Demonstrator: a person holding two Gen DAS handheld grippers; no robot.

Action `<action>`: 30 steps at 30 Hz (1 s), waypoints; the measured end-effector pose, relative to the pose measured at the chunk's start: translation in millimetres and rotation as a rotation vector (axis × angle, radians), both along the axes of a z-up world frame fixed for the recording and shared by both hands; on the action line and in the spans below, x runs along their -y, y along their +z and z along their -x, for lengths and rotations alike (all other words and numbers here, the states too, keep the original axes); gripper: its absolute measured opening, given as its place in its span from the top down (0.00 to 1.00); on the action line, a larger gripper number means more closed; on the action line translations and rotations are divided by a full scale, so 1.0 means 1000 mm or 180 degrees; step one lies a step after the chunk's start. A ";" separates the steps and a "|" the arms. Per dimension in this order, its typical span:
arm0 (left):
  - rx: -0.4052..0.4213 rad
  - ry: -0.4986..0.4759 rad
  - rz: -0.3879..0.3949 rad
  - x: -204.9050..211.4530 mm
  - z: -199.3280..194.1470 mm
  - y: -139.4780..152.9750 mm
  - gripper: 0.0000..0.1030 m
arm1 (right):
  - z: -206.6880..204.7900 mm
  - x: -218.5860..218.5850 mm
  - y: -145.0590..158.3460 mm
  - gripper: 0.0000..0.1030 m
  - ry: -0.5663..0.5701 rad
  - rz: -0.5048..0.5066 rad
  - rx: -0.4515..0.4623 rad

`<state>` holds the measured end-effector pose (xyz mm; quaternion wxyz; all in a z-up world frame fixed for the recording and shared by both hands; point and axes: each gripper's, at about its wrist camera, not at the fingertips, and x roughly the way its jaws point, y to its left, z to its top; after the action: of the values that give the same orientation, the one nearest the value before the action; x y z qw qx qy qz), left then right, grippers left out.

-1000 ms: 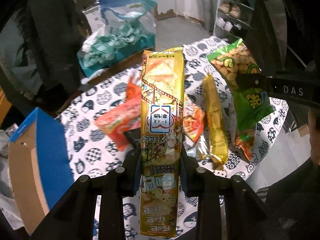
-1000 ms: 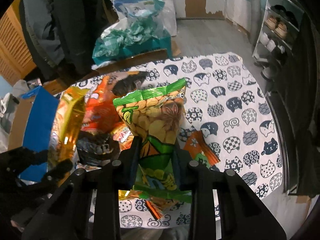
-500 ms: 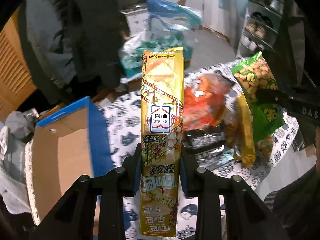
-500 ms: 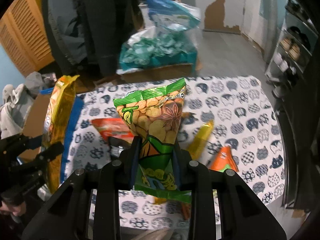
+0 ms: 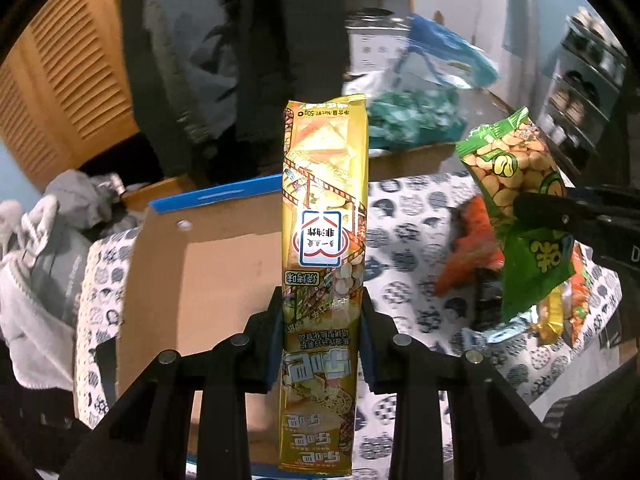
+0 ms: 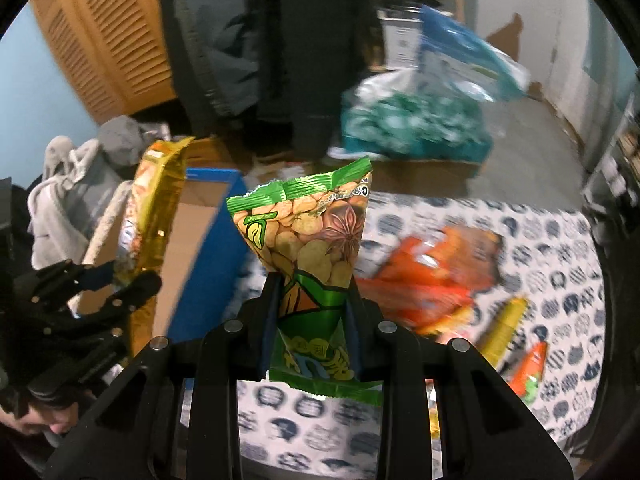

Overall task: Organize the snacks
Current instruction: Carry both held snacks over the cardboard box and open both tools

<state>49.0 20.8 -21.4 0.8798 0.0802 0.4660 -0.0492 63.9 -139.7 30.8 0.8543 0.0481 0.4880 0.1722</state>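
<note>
Both packets now over cardboard box (image 5: 208, 276) edge; table beyond crowded.

Room, dim: louvred wooden door (image 6: 108, 36); pale blue wall (image 6: 36, 92); dark coats (image 6: 288, 52) hanging; grey floor (image 6: 532, 152); shelving unit (image 5: 588, 76) at right; table (image 6: 460, 208) under cat-print cloth.

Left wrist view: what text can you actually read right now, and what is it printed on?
"Net WT: 50g", upside down at the far end of the yellow snack pack held in the left gripper.
"非油炸", upside down on that pack's white badge.
"D", white, on the right gripper at the right edge.
Green peanut bag: lettering not readable.
</note>
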 end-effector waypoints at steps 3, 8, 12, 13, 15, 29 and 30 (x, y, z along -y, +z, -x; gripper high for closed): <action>0.0017 0.0127 -0.0002 -0.024 0.000 0.000 0.69 | -0.007 -0.024 0.000 0.73 0.0109 -0.0010 -0.0015; 0.0024 0.0310 -0.0016 -0.059 -0.002 -0.003 0.69 | -0.015 -0.070 -0.004 0.73 0.0312 -0.0017 -0.0082; 0.0032 0.0445 -0.0064 -0.082 0.000 -0.007 0.69 | -0.021 -0.097 -0.010 0.73 0.0435 -0.0037 -0.0141; 0.0027 0.0486 -0.0064 -0.088 0.001 -0.009 0.69 | -0.022 -0.105 -0.011 0.73 0.0463 -0.0047 -0.0156; -0.0011 0.0549 -0.0035 -0.099 0.000 -0.014 0.69 | -0.023 -0.116 -0.014 0.73 0.0514 -0.0046 -0.0180; -0.0229 0.0788 -0.0029 -0.133 -0.003 -0.039 0.65 | -0.033 -0.173 -0.041 0.72 0.0791 -0.0068 -0.0430; -0.0215 0.0787 -0.0040 -0.132 -0.003 -0.038 0.65 | -0.033 -0.175 -0.042 0.72 0.0789 -0.0065 -0.0442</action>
<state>52.5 153.2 -59.3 0.8624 0.0260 0.5020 0.0599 97.1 35.0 -11.0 0.7901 0.0080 0.5464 0.2776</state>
